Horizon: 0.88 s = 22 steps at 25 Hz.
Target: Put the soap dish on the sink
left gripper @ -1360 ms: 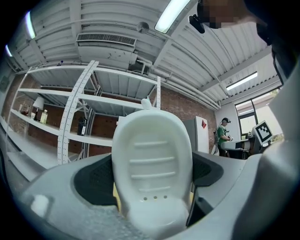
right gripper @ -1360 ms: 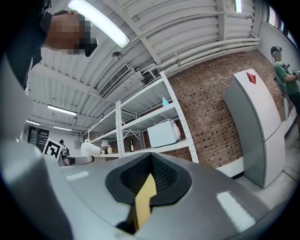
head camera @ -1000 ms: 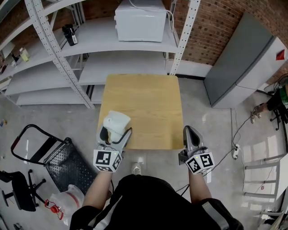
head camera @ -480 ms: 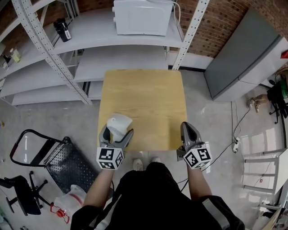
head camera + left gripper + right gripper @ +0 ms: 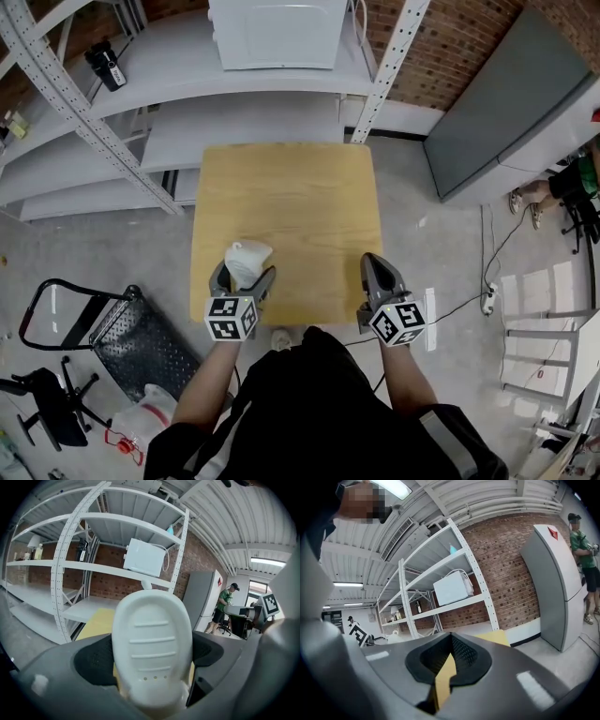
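A white soap dish (image 5: 247, 257) with ribs and small drain holes is clamped between the jaws of my left gripper (image 5: 243, 273), which is shut on it over the near left part of the wooden table (image 5: 291, 202). In the left gripper view the soap dish (image 5: 152, 634) fills the space between the left gripper's (image 5: 152, 657) pads. My right gripper (image 5: 372, 266) hovers at the table's near right edge. In its own view the right gripper (image 5: 449, 660) is shut, its tips together with nothing held. No sink is in view.
White metal shelving (image 5: 169, 103) stands behind the table, with a white box-shaped appliance (image 5: 277, 33) on it. A grey cabinet (image 5: 511, 103) stands at the right. A black hand trolley (image 5: 103, 323) lies on the floor at the left. Cables (image 5: 478, 291) run across the floor at the right.
Both grippers have come down and nearer to the table's front edge. The left one still holds the soap dish, and the right one stays shut.
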### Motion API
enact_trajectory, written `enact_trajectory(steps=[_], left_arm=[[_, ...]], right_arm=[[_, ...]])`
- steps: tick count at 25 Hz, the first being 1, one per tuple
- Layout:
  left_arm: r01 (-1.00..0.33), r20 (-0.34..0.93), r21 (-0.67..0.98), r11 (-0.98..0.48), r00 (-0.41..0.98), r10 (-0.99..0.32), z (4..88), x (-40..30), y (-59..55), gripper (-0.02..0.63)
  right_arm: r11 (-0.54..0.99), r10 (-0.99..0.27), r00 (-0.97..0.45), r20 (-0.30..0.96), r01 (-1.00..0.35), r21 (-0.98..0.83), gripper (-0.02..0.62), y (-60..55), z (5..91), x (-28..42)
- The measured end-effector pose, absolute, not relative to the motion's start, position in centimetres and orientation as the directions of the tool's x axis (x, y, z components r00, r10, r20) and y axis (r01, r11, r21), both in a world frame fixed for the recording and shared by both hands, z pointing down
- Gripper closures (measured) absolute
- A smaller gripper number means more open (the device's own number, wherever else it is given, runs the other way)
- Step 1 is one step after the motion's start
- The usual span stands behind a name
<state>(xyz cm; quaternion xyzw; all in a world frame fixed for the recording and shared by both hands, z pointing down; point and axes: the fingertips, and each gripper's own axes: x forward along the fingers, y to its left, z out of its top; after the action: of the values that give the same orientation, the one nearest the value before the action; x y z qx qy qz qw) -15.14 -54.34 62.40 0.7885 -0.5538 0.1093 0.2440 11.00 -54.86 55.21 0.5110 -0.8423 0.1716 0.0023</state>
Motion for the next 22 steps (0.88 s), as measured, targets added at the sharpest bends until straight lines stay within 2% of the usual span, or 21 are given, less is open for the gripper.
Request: enact_trajectory(steps=[10,22], left_arm=[[-0.94,0.656,0.255,-0.225,0.339,-0.674,70.1,-13.0,-55.2,0.133],[-0.952,0.802,0.176,-0.25,0.286,-0.525,75.9,-11.7,-54.7,0.132]], right_arm=[[0.391,-0.84,-0.473,0.267,-0.868,-0.307,0.591,-56.8,60.2,11.9],[0.348,-0.812,-0.452,0.37,-0.883,-0.314,0.591,-55.9,64.6,12.7]])
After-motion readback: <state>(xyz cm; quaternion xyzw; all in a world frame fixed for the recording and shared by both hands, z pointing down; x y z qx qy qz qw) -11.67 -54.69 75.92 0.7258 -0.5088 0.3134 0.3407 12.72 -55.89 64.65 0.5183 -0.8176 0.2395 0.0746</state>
